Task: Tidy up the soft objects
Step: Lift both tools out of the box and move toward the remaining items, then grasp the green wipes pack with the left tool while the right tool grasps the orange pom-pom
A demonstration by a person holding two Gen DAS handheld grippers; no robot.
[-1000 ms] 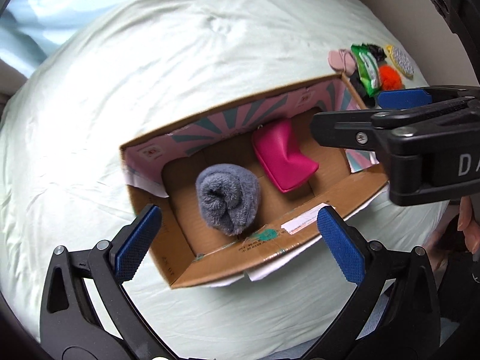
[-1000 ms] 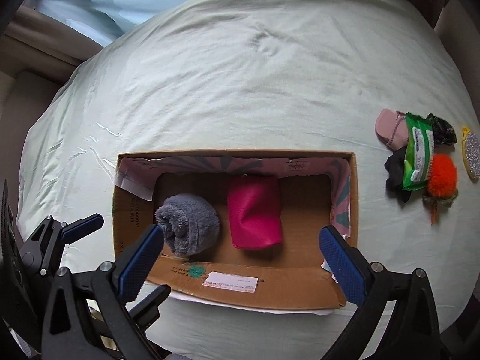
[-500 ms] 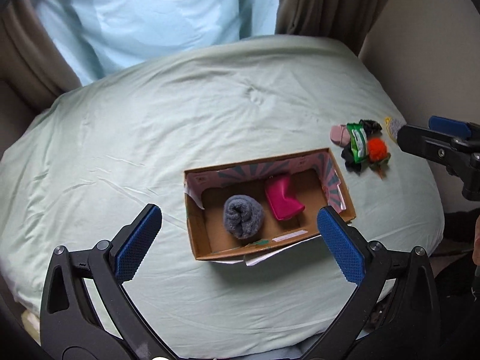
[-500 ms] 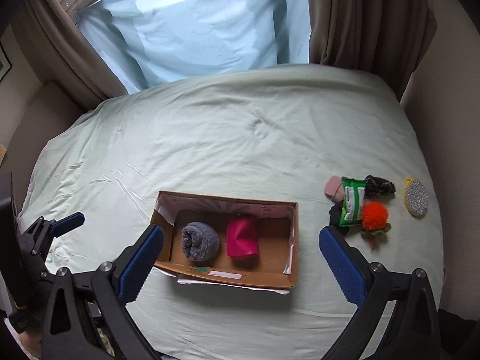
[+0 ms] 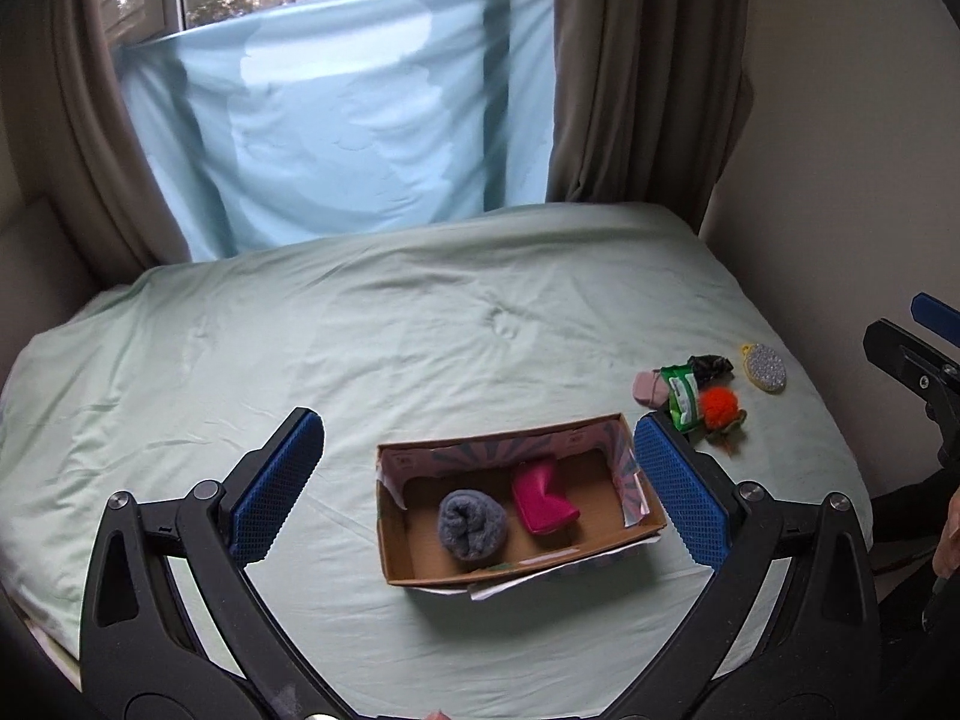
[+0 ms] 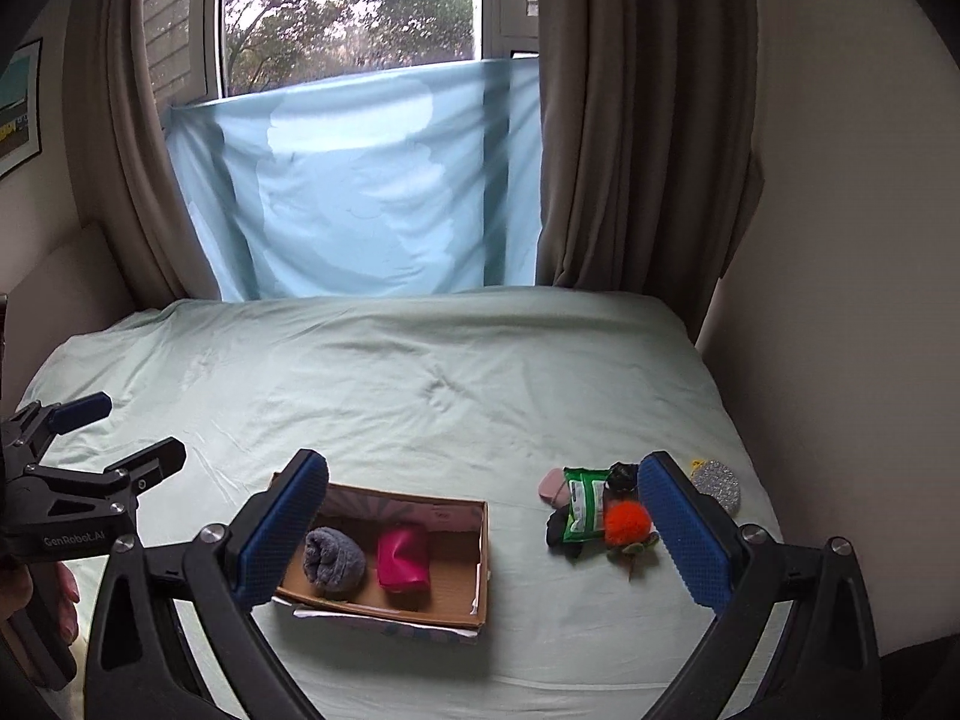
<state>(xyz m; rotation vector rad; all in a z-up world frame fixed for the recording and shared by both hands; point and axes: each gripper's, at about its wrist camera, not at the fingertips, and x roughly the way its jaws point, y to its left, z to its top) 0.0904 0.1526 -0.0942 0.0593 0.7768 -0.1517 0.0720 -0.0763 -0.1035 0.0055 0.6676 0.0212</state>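
Observation:
An open cardboard box (image 5: 630, 537) (image 6: 462, 615) sits on the pale green bed. Inside it lie a rolled grey fluffy cloth (image 5: 472, 523) (image 6: 333, 559) and a folded pink pouch (image 5: 543, 504) (image 6: 403, 558). To its right lies a small heap: a pink pad (image 5: 650, 388) (image 6: 552, 485), a green wipes pack (image 5: 684, 396) (image 6: 583, 507), an orange pompom (image 5: 719, 407) (image 6: 627, 523), a black item (image 5: 710, 365) and a glittery silver oval (image 5: 764, 367) (image 6: 717, 485). My left gripper (image 5: 478, 495) and right gripper (image 6: 483, 531) are both open, empty and well back above the bed.
The bed (image 5: 360, 348) fills the room between a beige wall (image 5: 840, 180) on the right and a padded panel on the left. Brown curtains (image 6: 636, 120) and a light blue sheet (image 6: 372, 180) hang over the window behind.
Both grippers have pulled up and back from close over the box, so the whole bed, window and curtains now show. Both stay open. The box contents have not moved.

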